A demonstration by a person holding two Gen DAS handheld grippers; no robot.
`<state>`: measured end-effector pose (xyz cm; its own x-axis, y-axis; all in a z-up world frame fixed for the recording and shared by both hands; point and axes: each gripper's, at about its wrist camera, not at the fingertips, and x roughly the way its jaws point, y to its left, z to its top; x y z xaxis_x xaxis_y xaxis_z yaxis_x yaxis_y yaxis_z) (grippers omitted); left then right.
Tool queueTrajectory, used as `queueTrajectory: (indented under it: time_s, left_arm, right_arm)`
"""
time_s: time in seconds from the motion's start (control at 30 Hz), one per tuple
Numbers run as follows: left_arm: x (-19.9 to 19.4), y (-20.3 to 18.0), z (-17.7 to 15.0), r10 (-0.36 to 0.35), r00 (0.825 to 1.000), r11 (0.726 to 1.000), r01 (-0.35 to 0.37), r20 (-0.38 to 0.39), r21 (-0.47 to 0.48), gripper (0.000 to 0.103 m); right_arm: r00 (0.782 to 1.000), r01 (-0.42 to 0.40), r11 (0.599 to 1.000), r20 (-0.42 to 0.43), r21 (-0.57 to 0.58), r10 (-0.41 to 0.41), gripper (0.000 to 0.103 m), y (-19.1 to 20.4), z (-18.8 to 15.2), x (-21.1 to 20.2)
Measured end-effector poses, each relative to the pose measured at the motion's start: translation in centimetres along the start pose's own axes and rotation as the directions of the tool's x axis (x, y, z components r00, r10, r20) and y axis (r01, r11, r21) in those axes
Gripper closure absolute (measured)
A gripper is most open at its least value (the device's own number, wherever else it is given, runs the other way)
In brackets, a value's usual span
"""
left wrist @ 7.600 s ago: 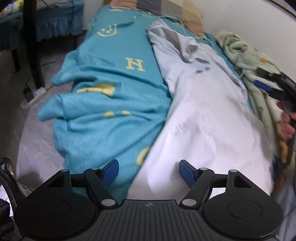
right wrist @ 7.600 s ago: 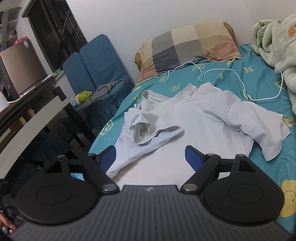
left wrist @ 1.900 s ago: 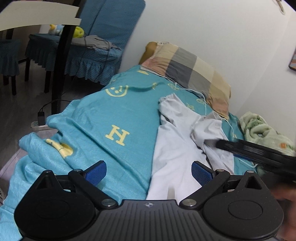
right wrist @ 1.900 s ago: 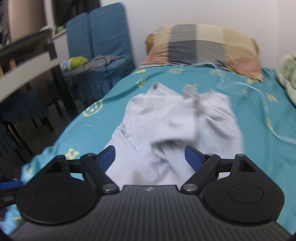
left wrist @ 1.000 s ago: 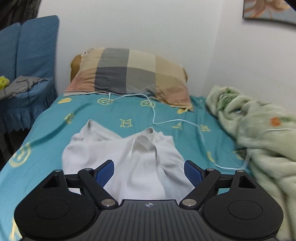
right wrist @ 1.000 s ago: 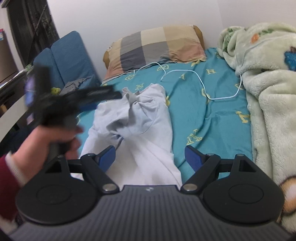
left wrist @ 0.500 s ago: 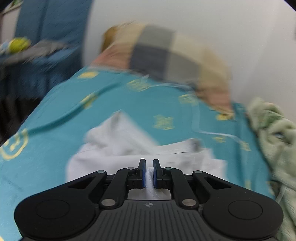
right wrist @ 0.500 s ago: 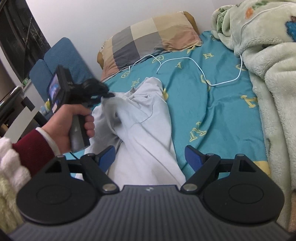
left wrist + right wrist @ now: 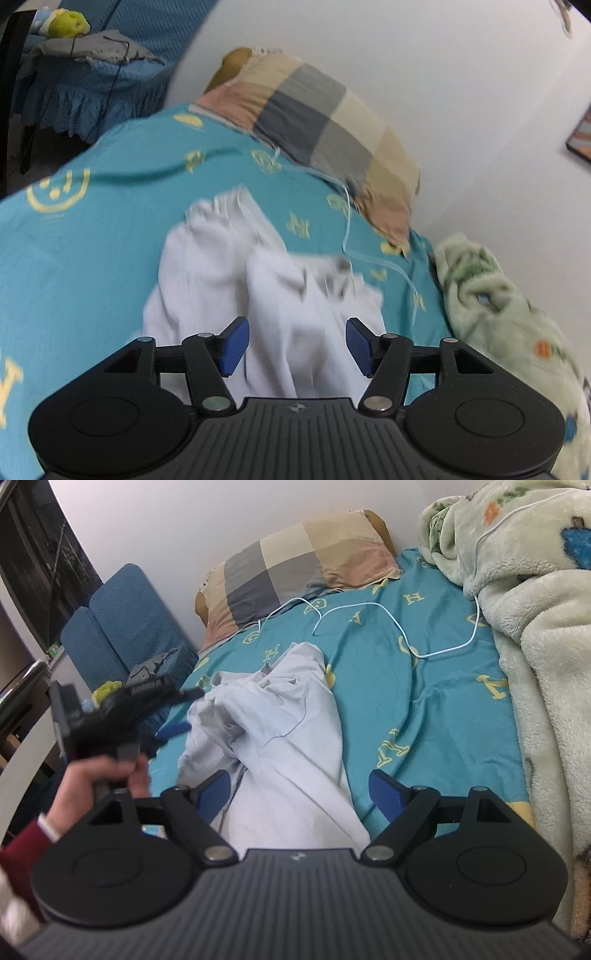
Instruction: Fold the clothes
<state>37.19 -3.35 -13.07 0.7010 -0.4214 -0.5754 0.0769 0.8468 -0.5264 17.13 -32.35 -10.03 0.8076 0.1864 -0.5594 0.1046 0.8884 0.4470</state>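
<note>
Claws [image 9: 295, 345] [image 9: 301, 794] agape, above shirt [image 9: 284, 738]

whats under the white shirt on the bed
The white shirt lies bunched on the teal bedsheet, which shows all around it. Whatever else might sit beneath its folds is covered.

One shirt [image 9: 284, 738], one pillow [image 9: 295, 568], one blanket [image 9: 535, 627], one cable [image 9: 369, 607]

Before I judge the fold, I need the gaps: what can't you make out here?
- Shirt hem: hidden behind the right gripper body, right wrist view.
- Shirt folds: motion-blurred in the left wrist view.
- Left gripper: blurred in the right wrist view.
- Cable ends: run under the pillow and blanket.
</note>
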Motion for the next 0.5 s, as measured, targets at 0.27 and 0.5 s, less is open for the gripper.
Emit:
queueTrajectory:
  time_s: [0.27, 0.5]
  left_arm:
    - [0.1, 0.3, -2.7, -0.016, 0.999, 0.993, 0.013, -0.028, -0.122, 0.102]
    - [0.0, 3.4, -1.9, 0.149, 0.988, 0.973, -0.153, -0.040, -0.173, 0.102]
  right_arm:
    - [1.000, -0.003, 1.000, 0.006, -0.020, 0.003, 0.019, 0.1, -0.1, -0.3]
    - [1.000, -0.010, 1.000, 0.009, -0.015, 0.010, 0.019, -0.2, 0.1, -0.2]
